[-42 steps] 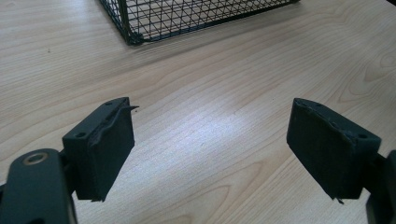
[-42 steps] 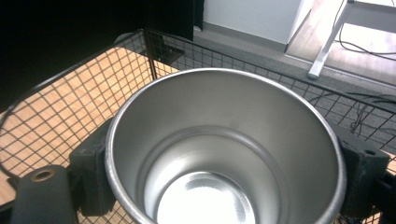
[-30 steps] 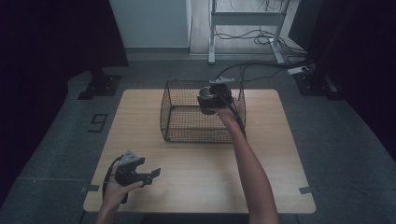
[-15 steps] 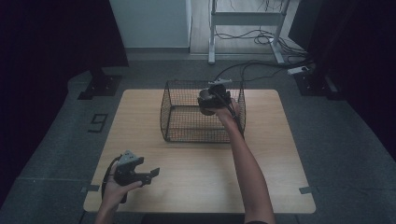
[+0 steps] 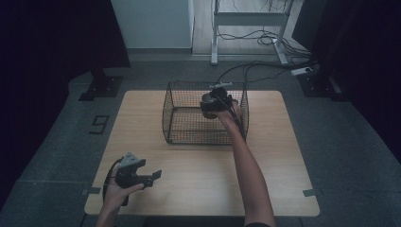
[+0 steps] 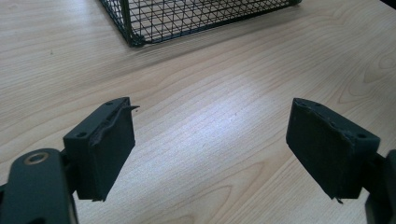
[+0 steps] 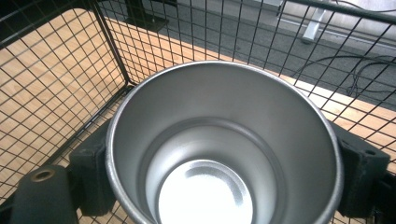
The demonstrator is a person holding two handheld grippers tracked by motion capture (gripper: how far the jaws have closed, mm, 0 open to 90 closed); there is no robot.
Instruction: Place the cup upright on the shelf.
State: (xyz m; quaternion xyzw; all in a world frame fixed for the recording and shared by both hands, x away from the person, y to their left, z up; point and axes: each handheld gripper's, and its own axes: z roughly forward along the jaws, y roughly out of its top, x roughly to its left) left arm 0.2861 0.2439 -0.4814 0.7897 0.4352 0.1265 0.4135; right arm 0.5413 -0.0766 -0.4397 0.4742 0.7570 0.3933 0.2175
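Seemingly R gripper [image 7: 219, 186] clamps steel cup [image 7: 224, 144]; cup base cropped.

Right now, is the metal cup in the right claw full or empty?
Empty: the metal cup, clamped in the right claw, shows its bare shiny bottom.

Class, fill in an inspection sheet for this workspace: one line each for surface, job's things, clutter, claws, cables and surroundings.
Surface: wooden table, bare around the basket.
Job's things: black wire basket at the far middle; steel cup upright, empty, held inside it.
Clutter: nothing seen.
Claws: left claw open above bare wood at the near left; right claw shut on the cup's sides.
Cables: black cables on the floor beyond the table.
Surroundings: grey floor, metal frame, dark curtains.
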